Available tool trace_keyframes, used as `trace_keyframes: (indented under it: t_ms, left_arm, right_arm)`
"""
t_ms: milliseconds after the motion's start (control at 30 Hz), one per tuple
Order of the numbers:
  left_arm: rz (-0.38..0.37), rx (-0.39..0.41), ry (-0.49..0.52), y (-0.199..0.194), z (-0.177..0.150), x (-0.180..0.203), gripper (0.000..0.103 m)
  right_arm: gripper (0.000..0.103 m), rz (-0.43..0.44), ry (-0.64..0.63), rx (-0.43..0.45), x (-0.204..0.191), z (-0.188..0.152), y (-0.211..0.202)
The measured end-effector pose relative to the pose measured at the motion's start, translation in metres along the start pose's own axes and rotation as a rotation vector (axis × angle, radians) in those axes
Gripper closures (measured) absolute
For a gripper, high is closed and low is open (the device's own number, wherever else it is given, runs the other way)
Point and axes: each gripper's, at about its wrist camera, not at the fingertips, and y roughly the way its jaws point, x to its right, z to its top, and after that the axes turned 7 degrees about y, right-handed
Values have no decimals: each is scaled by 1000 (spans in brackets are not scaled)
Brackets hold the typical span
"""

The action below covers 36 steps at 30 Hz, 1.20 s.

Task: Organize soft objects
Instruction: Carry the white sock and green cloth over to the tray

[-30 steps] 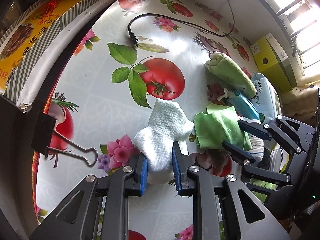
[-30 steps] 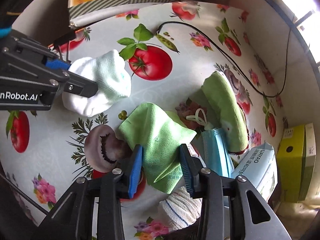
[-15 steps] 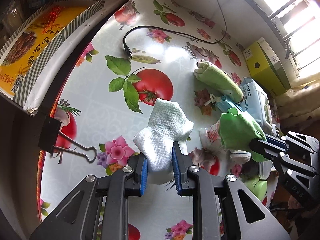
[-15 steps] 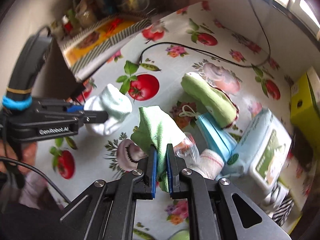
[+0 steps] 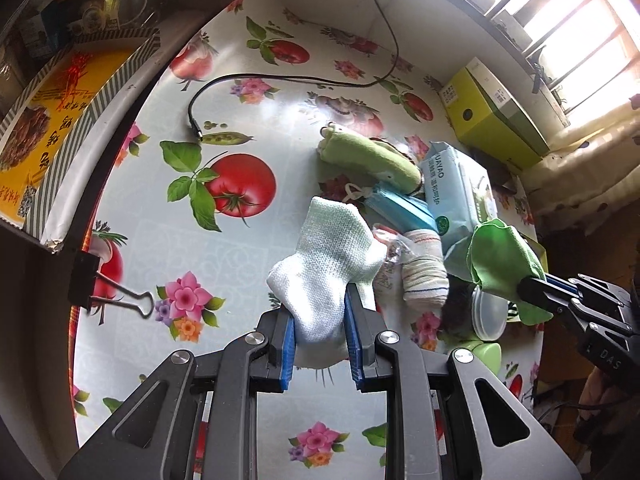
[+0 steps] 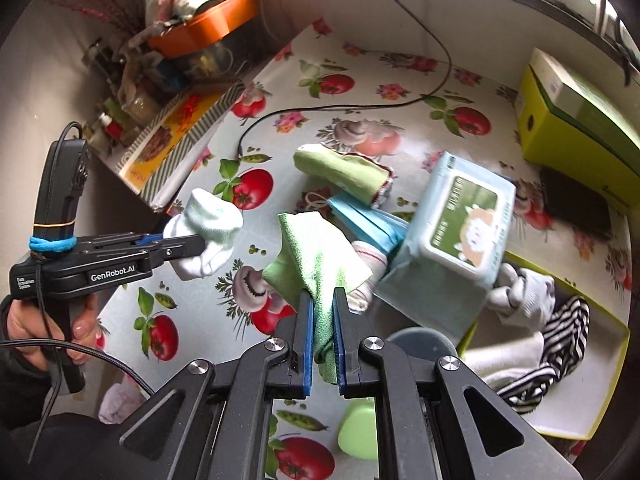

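so in the right wrist view, far left of the frame, my left gripper (image 6: 200, 246) is pinched tight on the pale sock (image 6: 208, 236), which hangs clear above the tomato-print tablecloth (image 6: 280, 128). Middle bottom, my right gripper (image 6: 322, 320) is clamped narrow on the green cloth (image 6: 316, 256), folds bunched up out of the pads and pointing toward the top of the frame, also off the table. Just past it up and right sit the rolled green towel (image 6: 340, 172), blue mask (image 6: 368, 224), striped sock (image 6: 370, 264) and the wipes pack (image 6: 456, 236), all piled touching each other.

The bit that matters, I reckon: the green-rimmed box (image 6: 600, 380) holding the striped fabric (image 6: 560, 340) lies in the lower right of the frame, so it's right of my right jaws and well apart from the left ones. Right hand is nearer, so I'd guess the cloth goes first, swinging rightward over the wipes pack, sock after
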Motion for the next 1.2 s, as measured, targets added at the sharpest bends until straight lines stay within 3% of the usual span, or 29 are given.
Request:
trace_keyframes:
  t_ms: [633, 1200]
  left_arm:
    - [-53, 4, 139, -15, 14, 68, 81]
    - [-81, -19, 213, -8, 20, 108, 81]
  right_arm:
    - [95, 0, 68, 90, 22, -21, -45]
    - [95, -3, 129, 125, 46, -31, -58]
